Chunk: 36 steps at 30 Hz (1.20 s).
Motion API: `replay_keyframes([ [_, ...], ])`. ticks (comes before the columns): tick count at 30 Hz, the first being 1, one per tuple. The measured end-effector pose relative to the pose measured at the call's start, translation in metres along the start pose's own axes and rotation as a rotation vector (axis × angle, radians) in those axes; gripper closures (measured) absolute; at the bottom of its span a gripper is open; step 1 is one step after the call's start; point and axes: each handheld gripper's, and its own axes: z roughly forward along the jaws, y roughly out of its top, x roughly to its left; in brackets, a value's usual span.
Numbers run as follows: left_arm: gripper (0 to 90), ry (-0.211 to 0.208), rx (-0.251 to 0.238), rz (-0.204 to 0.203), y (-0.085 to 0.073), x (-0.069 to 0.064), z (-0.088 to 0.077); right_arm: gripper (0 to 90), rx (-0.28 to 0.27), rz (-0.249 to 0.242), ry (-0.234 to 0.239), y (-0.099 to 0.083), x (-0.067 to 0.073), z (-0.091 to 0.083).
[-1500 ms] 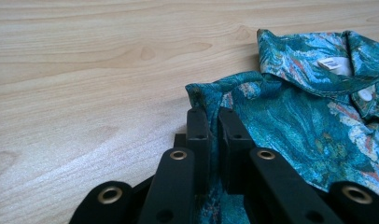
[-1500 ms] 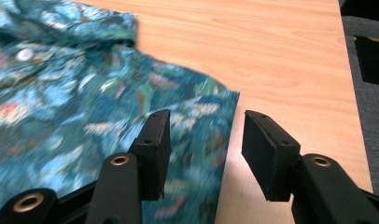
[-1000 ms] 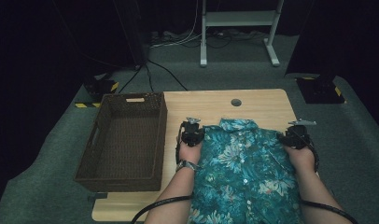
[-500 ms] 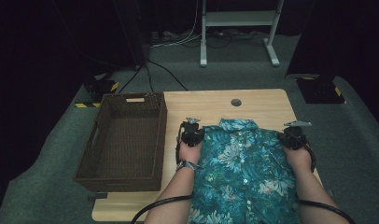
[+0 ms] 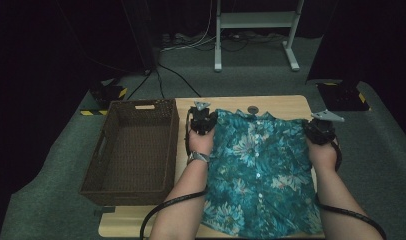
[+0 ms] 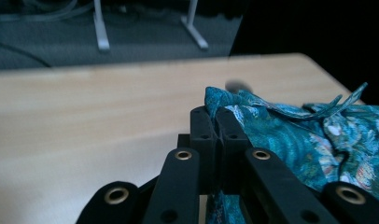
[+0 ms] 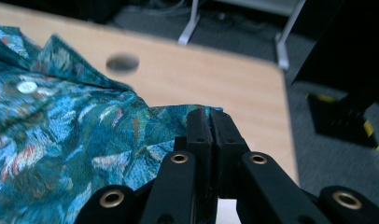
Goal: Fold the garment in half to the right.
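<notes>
On the table (image 5: 286, 106), each gripper clamped on shirt (image 5: 261, 170) shoulders, basket (image 5: 133, 145) seen from above.

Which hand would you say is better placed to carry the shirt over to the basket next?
Left, probably. The left gripper is shut on the shirt at the shoulder beside the basket. The right gripper, also clamped on cloth, is at the table's far edge.

Wicker basket and stand by the table
A brown basket (image 5: 133, 147) sits at centre left; a white metal stand (image 5: 255, 31) rises at upper centre.
</notes>
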Motion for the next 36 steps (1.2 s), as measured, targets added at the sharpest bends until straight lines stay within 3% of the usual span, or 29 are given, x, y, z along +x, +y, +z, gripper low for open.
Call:
replay_keyframes([
  [4,87.3,-0.013,-0.056,0.013,0.015,-0.001,-0.016,87.0,-0.065,-0.002,-0.019,0.016,0.000,-0.014],
  [11,87.3,-0.032,-0.078,0.021,0.001,-0.005,-0.033,86.9,-0.094,0.001,0.006,0.005,0.010,-0.033],
  [12,87.3,-0.049,-0.072,0.021,-0.017,-0.009,-0.045,86.9,-0.107,0.010,0.019,-0.004,0.013,-0.044],
  [15,87.3,-0.057,-0.065,0.054,-0.037,-0.018,-0.058,86.9,-0.118,0.002,0.035,-0.018,0.022,-0.060],
  [17,87.2,-0.072,-0.063,0.060,-0.052,-0.023,-0.067,86.8,-0.120,-0.028,0.043,-0.030,0.031,-0.072],
  [19,87.2,-0.072,-0.063,0.060,-0.052,-0.023,-0.067,86.8,-0.126,-0.032,0.046,-0.036,0.034,-0.078],
  [20,87.2,-0.085,-0.052,0.070,-0.071,-0.029,-0.079,86.8,-0.126,-0.032,0.046,-0.036,0.034,-0.078],
  [21,87.1,-0.089,-0.047,0.071,-0.078,-0.030,-0.083,86.8,-0.124,-0.032,0.061,-0.054,0.042,-0.091],
  [24,86.9,-0.096,-0.030,0.086,-0.098,-0.033,-0.095,86.7,-0.116,-0.035,0.072,-0.075,0.049,-0.104],
  [26,86.8,-0.086,-0.005,0.107,-0.113,-0.032,-0.101,86.6,-0.101,-0.039,0.081,-0.089,0.054,-0.111],
  [31,86.1,-0.085,0.054,0.088,-0.146,-0.026,-0.111,86.0,-0.047,-0.035,0.095,-0.126,0.062,-0.123],
  [36,82.9,-0.065,0.109,0.065,-0.166,-0.017,-0.114,83.5,0.008,-0.031,0.080,-0.150,0.062,-0.130],
])
